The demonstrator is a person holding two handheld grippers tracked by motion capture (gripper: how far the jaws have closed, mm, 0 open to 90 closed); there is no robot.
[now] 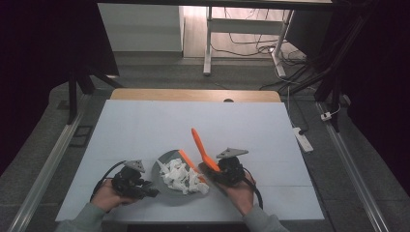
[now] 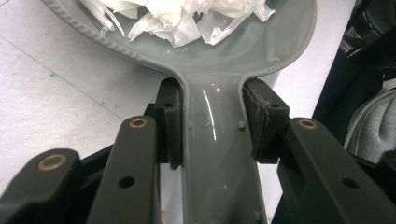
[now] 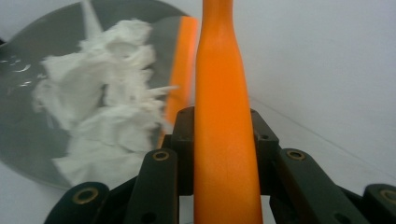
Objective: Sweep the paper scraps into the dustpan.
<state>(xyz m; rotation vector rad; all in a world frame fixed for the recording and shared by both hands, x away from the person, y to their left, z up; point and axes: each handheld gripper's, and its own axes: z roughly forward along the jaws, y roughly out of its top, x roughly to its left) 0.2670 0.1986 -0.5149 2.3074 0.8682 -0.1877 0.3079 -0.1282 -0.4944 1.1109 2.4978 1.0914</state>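
your left gripper (image 1: 145, 189), at the lower left of the high view, is clamped on the handle of the grey pan (image 2: 219, 154); in the left gripper view both pads press its sides, low in the centre of the frame. the pan's bowl (image 1: 162, 170) sits just below the middle of the high view on the white table (image 1: 145, 130), holding a heap of torn white paper (image 1: 181, 176).

your right gripper (image 1: 212, 169), lower centre-right of the high view, grips the orange spatula (image 3: 224, 140) by its handle, which runs up the middle of the right gripper view. its blade (image 1: 191, 164) lies over the pan's right side, against the paper.

you look to be at the stirring or scooping step, the pan steadied by one hand and the tool worked by the other. next, i'd judge you need to slide the blade under the heap while keeping the left clamp firm, so the pan doesn't swivel and the light scraps don't spill over the rim.
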